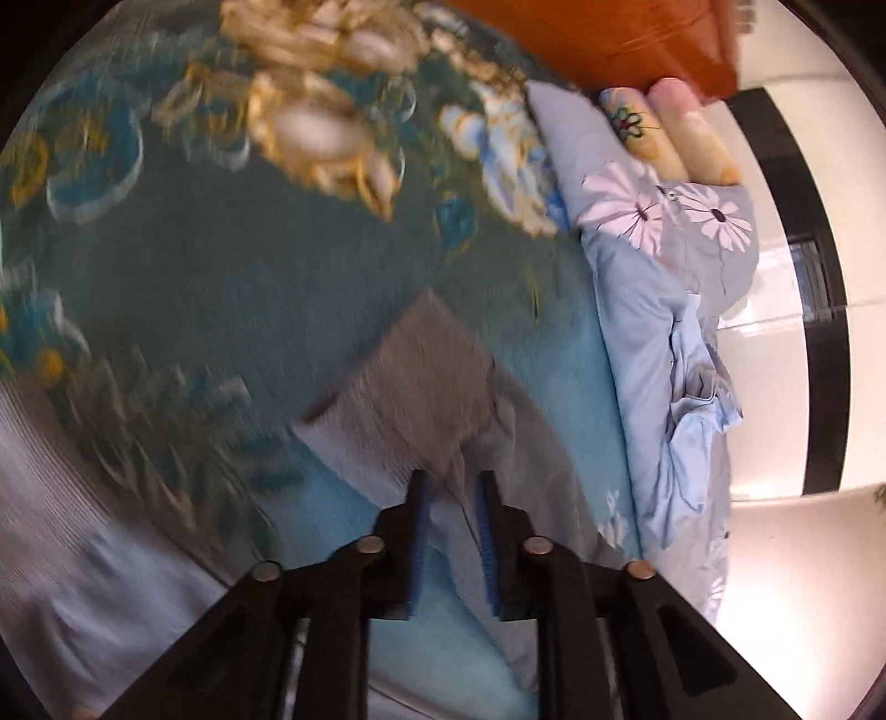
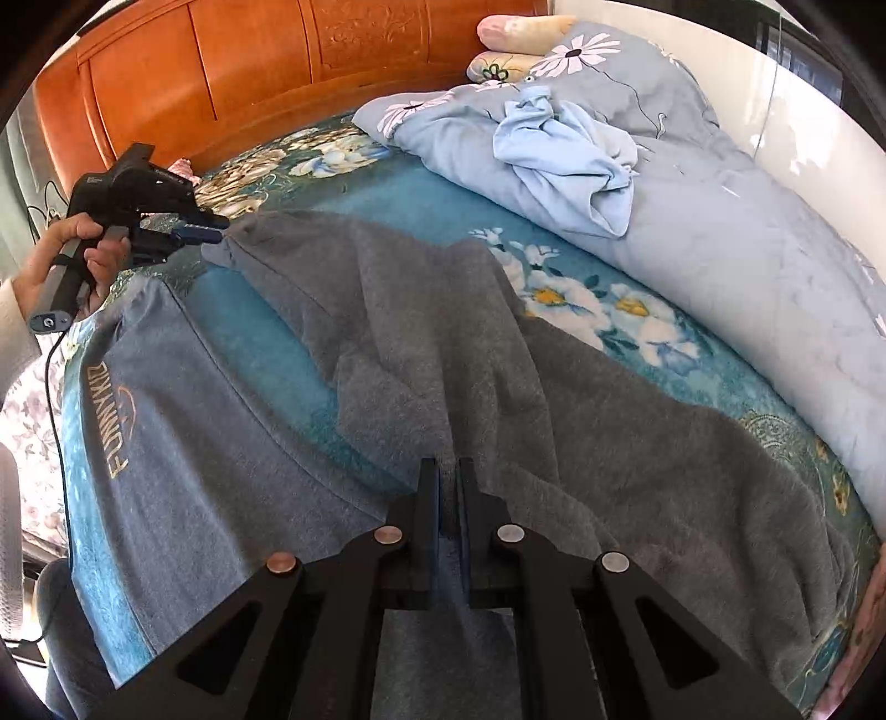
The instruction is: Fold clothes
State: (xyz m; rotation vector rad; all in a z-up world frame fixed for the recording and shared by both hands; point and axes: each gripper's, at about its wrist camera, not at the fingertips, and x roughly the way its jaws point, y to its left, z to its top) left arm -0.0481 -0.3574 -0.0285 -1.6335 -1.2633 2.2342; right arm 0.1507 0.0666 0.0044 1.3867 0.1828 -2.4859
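Observation:
A grey garment [image 2: 443,343] lies spread across the teal floral bedspread [image 2: 387,183]. My right gripper [image 2: 448,471] is shut on its near edge. My left gripper [image 2: 213,235] shows at the left of the right wrist view, held in a hand, its blue-padded tips pinching the garment's far corner. In the blurred left wrist view the left gripper [image 1: 453,484] has grey cloth [image 1: 410,382] between its narrowly spaced blue pads [image 1: 421,531]. A blue-grey shirt with gold lettering [image 2: 183,399] lies flat to the left.
A rolled light blue floral quilt [image 2: 720,232] runs along the bed's right side, with a crumpled pale blue garment [image 2: 570,160] on it. Pillows [image 2: 520,33] and an orange wooden headboard [image 2: 249,77] are at the far end. A white wall [image 1: 786,277] is beyond the quilt.

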